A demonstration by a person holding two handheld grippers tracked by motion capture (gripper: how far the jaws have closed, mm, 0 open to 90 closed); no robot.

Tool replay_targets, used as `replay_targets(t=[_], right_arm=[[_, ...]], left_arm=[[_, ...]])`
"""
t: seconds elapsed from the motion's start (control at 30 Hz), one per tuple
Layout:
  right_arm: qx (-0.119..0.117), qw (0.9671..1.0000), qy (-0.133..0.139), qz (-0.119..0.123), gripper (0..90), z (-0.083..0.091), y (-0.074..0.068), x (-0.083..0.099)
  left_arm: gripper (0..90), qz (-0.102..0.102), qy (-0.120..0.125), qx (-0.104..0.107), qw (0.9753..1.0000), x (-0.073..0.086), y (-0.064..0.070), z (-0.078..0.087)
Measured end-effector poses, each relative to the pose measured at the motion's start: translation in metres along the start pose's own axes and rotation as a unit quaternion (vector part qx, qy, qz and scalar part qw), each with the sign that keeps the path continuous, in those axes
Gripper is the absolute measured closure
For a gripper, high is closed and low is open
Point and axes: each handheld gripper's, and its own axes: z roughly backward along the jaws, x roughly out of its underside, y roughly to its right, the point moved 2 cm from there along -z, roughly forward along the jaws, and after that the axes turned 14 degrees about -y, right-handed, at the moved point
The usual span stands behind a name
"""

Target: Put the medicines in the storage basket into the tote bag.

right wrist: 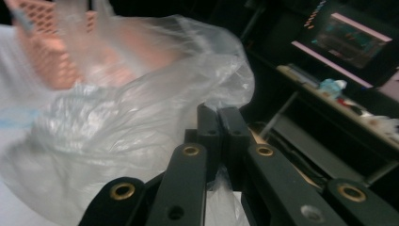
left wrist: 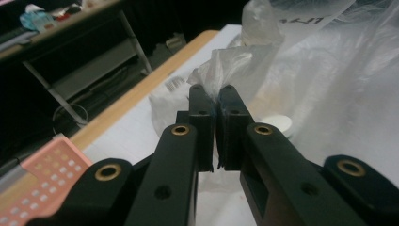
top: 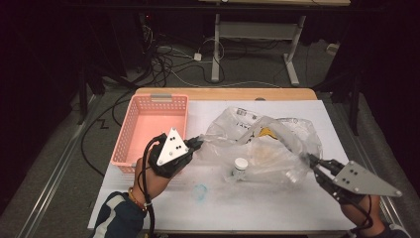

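Both the left gripper [top: 198, 144] and right gripper [top: 313, 161] are clamping the plastic bag [top: 267, 144] between closed jaws, risking tearing if pulled apart.

Pink basket [top: 148, 119] at table's left, empty; white sheet [top: 218, 198] w/ blue smudge [top: 200, 191]; cables [top: 168, 64] on floor
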Motion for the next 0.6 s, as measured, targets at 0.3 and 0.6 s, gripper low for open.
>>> replay_targets(t=[0.3,0.6], right_arm=[[0.047,0.9980,0.007,-0.043,90.0,-0.005,0.043,-0.004],[0.066,0.9960,-0.005,-0.060,90.0,-0.031,0.050,-0.004]], left_arm=[[84.0,0.015,0.014,-0.019,0.9996,-0.013,-0.016,-0.007],[84.3,0.028,0.016,-0.032,0.9990,-0.014,-0.014,-0.019]])
